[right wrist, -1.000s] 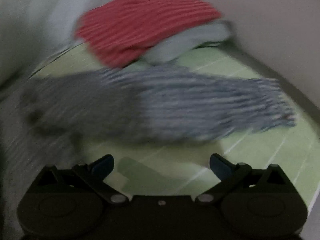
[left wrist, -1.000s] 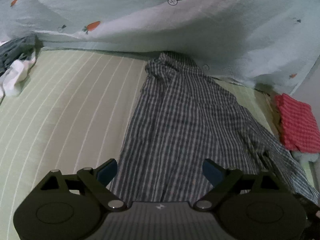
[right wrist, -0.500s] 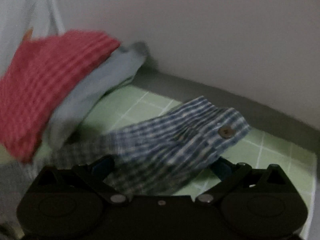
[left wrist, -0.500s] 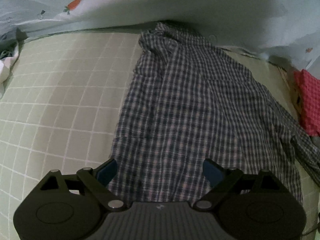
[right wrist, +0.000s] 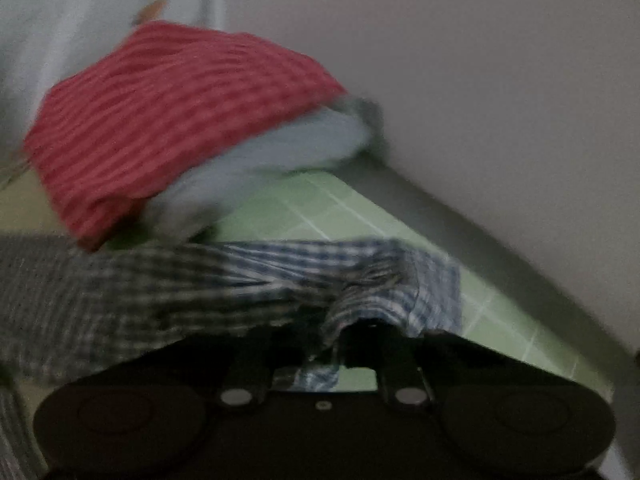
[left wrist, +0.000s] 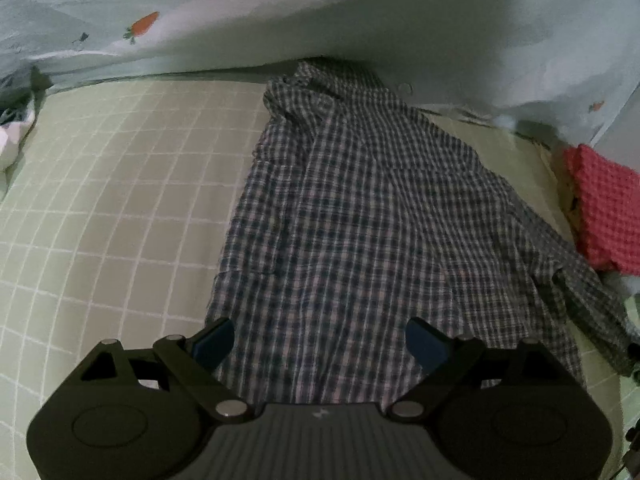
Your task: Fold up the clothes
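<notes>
Centrally, the plaid shirt [left wrist: 360,216] lay spread on the bed [left wrist: 112,184]; the left claw [left wrist: 320,344] stood apart over its hem, while the right claw [right wrist: 340,344] clamped the sleeve cuff [right wrist: 400,280] for folding inward.

No readable text, labels, brands or nos. in either view. Only marks: a small pale emblem, too small to read, on the ribbed housing [left wrist: 320,414] just behind the left tongs [left wrist: 319,338], and printed carrots, e.g. [left wrist: 143,25], w/ tiny dark motifs on the pale sheet [left wrist: 360,8] well beyond them. Right-wrist view blurred; nothing legible.
</notes>
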`<state>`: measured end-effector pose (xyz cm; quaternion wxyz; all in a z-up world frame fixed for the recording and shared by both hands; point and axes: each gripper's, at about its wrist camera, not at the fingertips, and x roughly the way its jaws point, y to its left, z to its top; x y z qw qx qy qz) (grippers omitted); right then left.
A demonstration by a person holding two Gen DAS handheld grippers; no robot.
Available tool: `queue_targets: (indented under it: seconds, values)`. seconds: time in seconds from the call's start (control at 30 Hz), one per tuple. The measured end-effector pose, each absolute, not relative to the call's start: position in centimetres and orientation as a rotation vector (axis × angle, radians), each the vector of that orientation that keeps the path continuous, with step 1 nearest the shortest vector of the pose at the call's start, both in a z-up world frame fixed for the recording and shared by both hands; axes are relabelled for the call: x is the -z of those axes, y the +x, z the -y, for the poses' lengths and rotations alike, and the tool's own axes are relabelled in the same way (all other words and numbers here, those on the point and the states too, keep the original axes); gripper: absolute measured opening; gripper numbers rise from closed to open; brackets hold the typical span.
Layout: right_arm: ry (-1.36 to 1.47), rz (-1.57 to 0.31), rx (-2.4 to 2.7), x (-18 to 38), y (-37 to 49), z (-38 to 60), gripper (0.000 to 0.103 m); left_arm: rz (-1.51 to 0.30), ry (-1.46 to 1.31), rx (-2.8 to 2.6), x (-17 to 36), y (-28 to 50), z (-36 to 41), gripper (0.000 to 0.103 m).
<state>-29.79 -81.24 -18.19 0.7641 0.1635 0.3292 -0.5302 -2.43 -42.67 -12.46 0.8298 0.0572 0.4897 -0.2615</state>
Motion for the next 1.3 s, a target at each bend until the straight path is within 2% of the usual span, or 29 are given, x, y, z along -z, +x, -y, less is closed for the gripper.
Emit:
queue_targets:
  seconds: [0.2,0.43,0.5,0.53,0.57,0.6,0.7,0.8,0.9,1.3]
  values:
    - [0.254,-0.599,0.981,14.0,-26.0,76.9,0.007,-1.019,0.068,0.554,11.8,-3.0,41.2,0.092]
    - [0.16,-0.491,0.497,10.2,-16.6,67.0,0.008,-0.979,0.03,0.54,10.7,-3.1,39.7,0.093]
    - [0.141,-0.52,0.381,10.5,-14.3,64.2,0.021,-0.966,0.02,0.529,10.3,-3.1,39.2,0.093]
    - [0.132,-0.543,0.339,10.7,-13.4,63.1,0.043,-0.961,0.018,0.526,10.1,-3.1,39.0,0.093]
    - [0.122,-0.558,0.313,10.9,-13.0,62.3,0.059,-0.956,0.015,0.523,10.0,-3.2,38.8,0.093]
    - [0.111,-0.566,0.292,11.1,-12.9,61.7,0.069,-0.951,0.016,0.52,9.9,-3.3,38.6,0.093]
    - [0.095,-0.58,0.306,11.6,-13.6,61.9,0.087,-0.947,0.016,0.506,9.9,-3.5,38.2,0.093]
    - [0.119,-0.596,0.384,12.0,-15.0,63.7,0.091,-0.964,0.009,0.505,10.2,-3.4,38.5,0.092]
    - [0.144,-0.623,0.492,12.8,-17.1,65.7,0.099,-0.975,0.023,0.533,10.4,-3.3,39.8,0.092]
    - [0.397,-0.749,0.864,18.7,-24.3,73.5,0.102,-0.938,0.246,0.752,10.8,-3.2,48.7,0.092]
